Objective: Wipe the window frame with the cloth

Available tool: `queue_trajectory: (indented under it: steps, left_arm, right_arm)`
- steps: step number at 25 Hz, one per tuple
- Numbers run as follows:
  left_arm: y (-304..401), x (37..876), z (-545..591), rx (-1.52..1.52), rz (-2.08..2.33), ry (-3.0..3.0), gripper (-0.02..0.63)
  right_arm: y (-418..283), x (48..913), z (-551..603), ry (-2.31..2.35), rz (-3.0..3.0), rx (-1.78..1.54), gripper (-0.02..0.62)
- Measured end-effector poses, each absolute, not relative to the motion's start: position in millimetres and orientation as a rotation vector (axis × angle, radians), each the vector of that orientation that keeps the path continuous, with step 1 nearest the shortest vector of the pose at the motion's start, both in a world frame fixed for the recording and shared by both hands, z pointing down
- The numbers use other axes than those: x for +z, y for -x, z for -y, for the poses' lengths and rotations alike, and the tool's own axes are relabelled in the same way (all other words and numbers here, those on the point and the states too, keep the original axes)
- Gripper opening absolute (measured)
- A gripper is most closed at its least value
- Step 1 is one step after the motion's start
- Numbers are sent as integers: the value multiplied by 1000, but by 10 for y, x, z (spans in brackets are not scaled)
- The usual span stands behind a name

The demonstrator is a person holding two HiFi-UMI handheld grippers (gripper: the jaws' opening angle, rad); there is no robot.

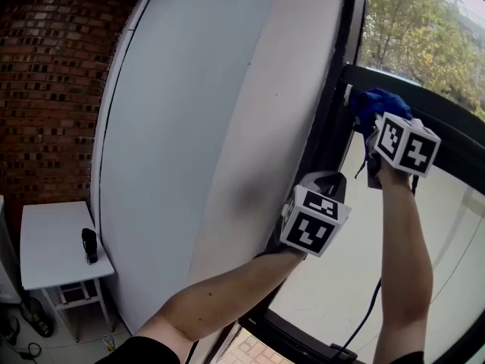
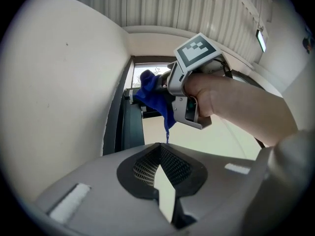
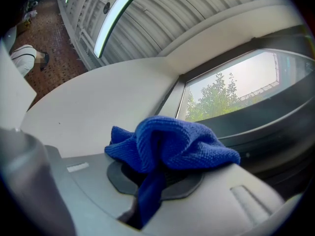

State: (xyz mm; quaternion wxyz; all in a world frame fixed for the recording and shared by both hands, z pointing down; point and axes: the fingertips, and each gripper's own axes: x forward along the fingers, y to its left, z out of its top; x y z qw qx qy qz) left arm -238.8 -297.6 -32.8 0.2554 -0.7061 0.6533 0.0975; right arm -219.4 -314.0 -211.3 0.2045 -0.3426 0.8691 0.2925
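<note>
Right gripper (image 3: 158, 180) was seen clamped on the one blue cloth (image 3: 172, 141), its jaw tips buried under the folds, the cloth raised against the dark window frame (image 1: 447, 116). Left gripper (image 2: 160, 147) (the second of two) was held lower, jaws together on nothing. One dark object (image 1: 89, 245) on the single white table (image 1: 45, 241) could not be identified

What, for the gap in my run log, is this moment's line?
right gripper: shut on blue cloth, cloth at black window frame | left gripper: shut, empty, lower | step: wiping

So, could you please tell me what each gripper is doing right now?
Left gripper: closed, empty.
Right gripper: closed on the blue cloth.
</note>
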Motion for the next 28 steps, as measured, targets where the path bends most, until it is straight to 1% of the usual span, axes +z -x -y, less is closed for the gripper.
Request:
queue_trajectory:
  steps: [3,8,13,19,23,28]
  left_arm:
    - [2255,-381,2927,200,-1738,1904,-8]
    - [2073,-566,2913,250,-1678,1959,-8]
    - [1675,-560,2921,247,-1577,2094,-8]
    - [1341,-595,2775,268,-1473,2155,-8]
    - [1136,-517,2851,226,-1453,2171,-8]
    - [861,-566,2983,262,-1465,2172,-8]
  right_arm:
    - [1958,-2106,3123,1012,-2405,846,52]
    - [1539,-2153,3138,1101,-2360,853,52]
    - [1009,-2206,3137,1231,-2292,864,52]
    - [574,-2222,3167,1339,-2242,842,52]
    - [327,-2205,3181,1366,-2220,853,52]
    - [-24,-2198,3183,1364,-2206,902,52]
